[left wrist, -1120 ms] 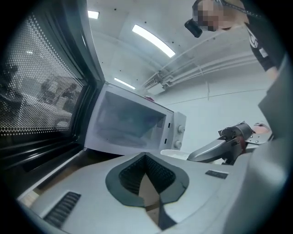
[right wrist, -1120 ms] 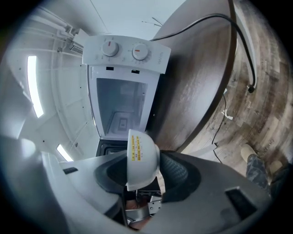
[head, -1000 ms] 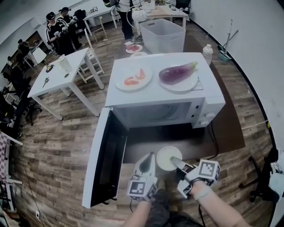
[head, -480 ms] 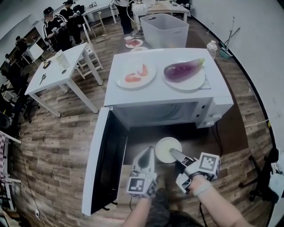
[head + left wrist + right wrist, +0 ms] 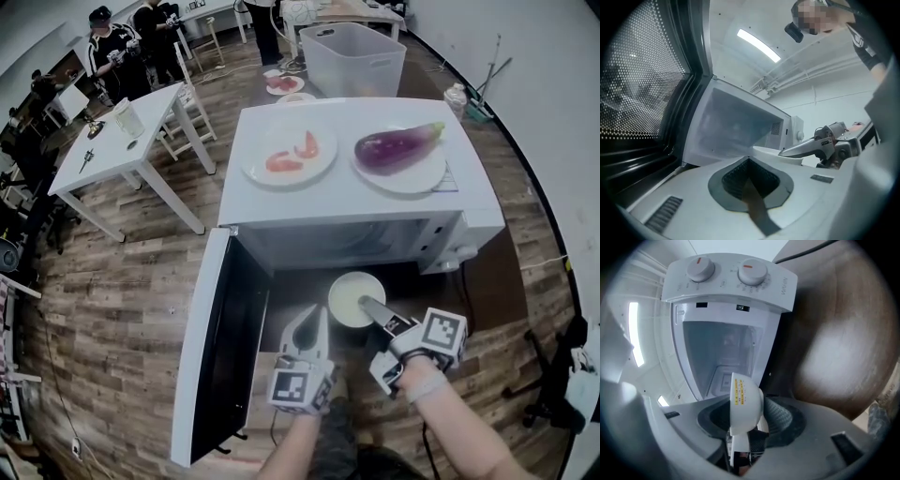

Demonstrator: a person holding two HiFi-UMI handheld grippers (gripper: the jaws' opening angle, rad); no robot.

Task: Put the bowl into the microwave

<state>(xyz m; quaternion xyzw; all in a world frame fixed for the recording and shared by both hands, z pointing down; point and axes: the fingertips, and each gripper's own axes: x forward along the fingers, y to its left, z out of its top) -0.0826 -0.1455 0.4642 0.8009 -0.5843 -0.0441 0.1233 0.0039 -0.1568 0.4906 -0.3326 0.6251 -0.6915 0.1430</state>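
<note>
White microwave oven (image 5: pixel 281 208), flat top serving as shelf: two round white ceramic plates lying apart, one (image 5: pixel 321 165) bearing red food slices (image 5: pixel 281 162), the other (image 5: pixel 414 181) a purple aubergine (image 5: pixel 398 150)

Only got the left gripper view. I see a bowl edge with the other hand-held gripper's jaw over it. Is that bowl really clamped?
Observer: Yes. The right gripper view shows the right hand-held gripper closed on the rim of the white bowl.
Operator: Bowl in the cavity yet?
Observer: Not yet. In the head view it hangs just in front of the opening of the microwave.
Operator: Anything on top of the oven?
Observer: A plate with an eggplant, and a second plate with red food pieces.
</note>
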